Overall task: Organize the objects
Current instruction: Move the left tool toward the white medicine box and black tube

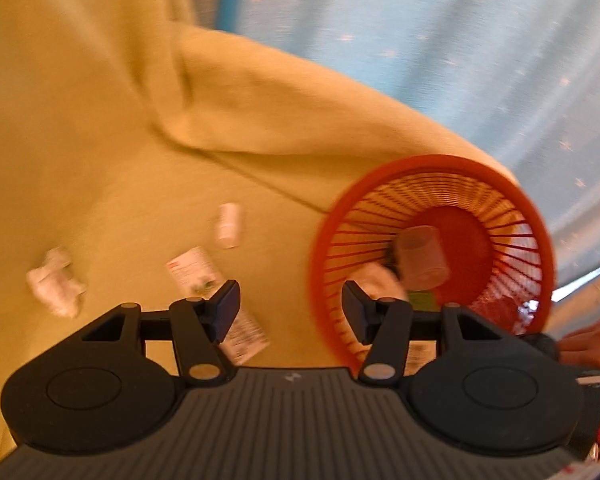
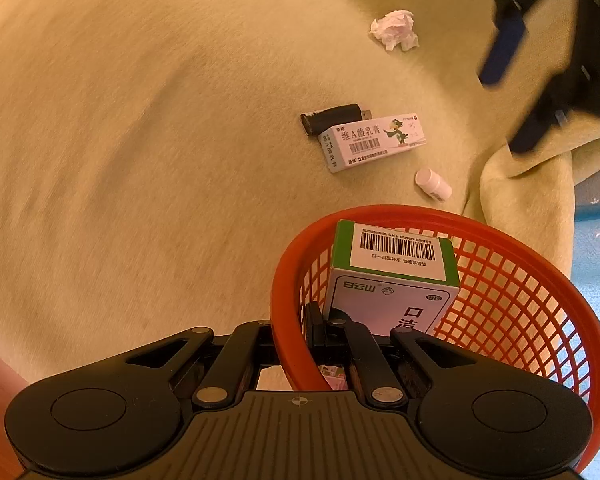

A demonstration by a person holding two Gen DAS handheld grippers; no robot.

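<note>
White carton lying on the yellow blanket: "维A酸乳膏" above a barcode, beside a green cartoon bird. Green-and-white box standing in the red basket: barcode on its top face, "白云山", "OTC" and "口洁", seen inverted.

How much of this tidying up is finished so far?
Partly done. The red basket already holds a green-and-white box and a clear cup. The right gripper grips the basket's rim; the left gripper is open and empty. Left on the blanket: a crumpled tissue, pink box, black tube and small white bottle.
</note>
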